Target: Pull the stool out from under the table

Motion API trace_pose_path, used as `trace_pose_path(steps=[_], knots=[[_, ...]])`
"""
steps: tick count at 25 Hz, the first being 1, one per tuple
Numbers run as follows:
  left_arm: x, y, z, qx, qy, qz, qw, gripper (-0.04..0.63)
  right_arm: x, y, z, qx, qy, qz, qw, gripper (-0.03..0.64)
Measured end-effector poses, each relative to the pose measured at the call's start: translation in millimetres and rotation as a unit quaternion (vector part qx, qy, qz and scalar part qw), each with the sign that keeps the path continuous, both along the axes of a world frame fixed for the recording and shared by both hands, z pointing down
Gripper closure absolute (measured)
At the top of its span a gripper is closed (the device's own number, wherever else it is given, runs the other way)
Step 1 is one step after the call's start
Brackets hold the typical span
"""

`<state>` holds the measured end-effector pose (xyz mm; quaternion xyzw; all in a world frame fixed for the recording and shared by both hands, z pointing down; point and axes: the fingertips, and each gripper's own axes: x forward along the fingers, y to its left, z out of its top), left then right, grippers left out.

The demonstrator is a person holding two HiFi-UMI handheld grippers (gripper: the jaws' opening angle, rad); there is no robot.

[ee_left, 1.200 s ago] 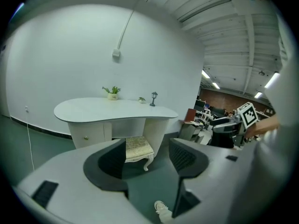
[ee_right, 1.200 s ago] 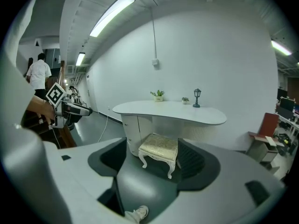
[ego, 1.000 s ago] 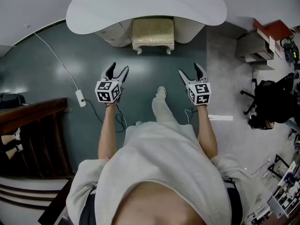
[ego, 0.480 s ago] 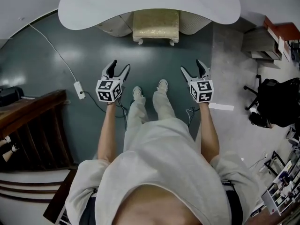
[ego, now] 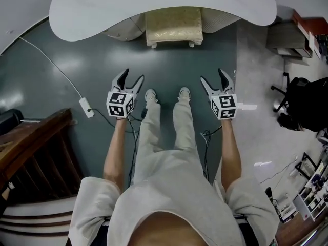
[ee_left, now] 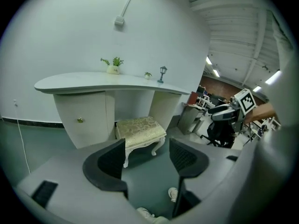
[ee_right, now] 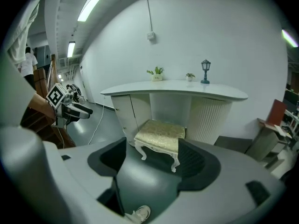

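Note:
A cream stool [ego: 173,27] with a gold patterned cushion and white curved legs stands half under the curved white table [ego: 102,9]. It also shows ahead in the left gripper view, stool [ee_left: 140,129], and in the right gripper view, stool [ee_right: 161,136]. My left gripper [ego: 129,80] is open and empty, well short of the stool and to its left. On the other side my right gripper [ego: 215,78] is open too, holding nothing, equally far back. Both hang above the dark green floor.
A power strip [ego: 84,107] and its cable lie on the floor at left. A wooden stair rail [ego: 31,152] is at lower left. A black office chair [ego: 302,106] and shelving stand at right. The person's shoes [ego: 150,95] are between the grippers.
The person has stepped forward and brought the feet side by side. The table and stool are closer and larger in view. Both grippers stay open.

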<state>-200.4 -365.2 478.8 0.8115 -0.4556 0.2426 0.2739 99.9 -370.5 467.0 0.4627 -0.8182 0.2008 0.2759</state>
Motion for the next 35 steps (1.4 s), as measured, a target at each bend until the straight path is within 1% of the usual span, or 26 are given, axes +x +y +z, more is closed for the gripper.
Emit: trace_pose_path(steps=[3,8,11,15,21,27,31,35], knots=[[-12.6,-14.1,25.5,-0.001,-0.004,0.012,0.9999,0.324,-11.6,-10.4,27.3,-0.004,-0.001,0.009,1.000,0.285],[-25.0,-35.1,66.7,0.006,-0.006,0.005,1.0000,0.323,-20.5,-24.6,73.8,-0.008,-0.003,0.007,1.000,0.285],[-21.7,-48.7,94.8,0.010,-0.003,0.002,0.9999,0.322,-17.2,-36.0,103.7,-0.010,0.000,0.003,1.000,0.285],[-8.3,-63.9,137.1,0.013,0.004,0.002,0.9999,0.322,-8.5,-48.8,147.6,-0.015,0.004,0.002,1.000,0.285],[8.1,-77.1,201.3,0.013,0.002,0.013,0.9998,0.322,6.1,-60.1,212.1,-0.021,0.006,0.005,1.000,0.285],[6.4,-87.8,257.9,0.012,-0.016,0.030,0.9993,0.322,23.4,-69.3,272.4,-0.027,0.007,0.012,1.000,0.284],[5.5,-97.2,296.3,0.008,-0.016,0.026,0.9995,0.322,24.4,-83.4,310.9,-0.031,0.004,0.012,0.999,0.281],[9.7,-104.0,337.5,-0.005,-0.016,0.019,0.9997,0.319,23.1,-98.9,346.8,-0.035,0.004,0.008,0.999,0.275]])
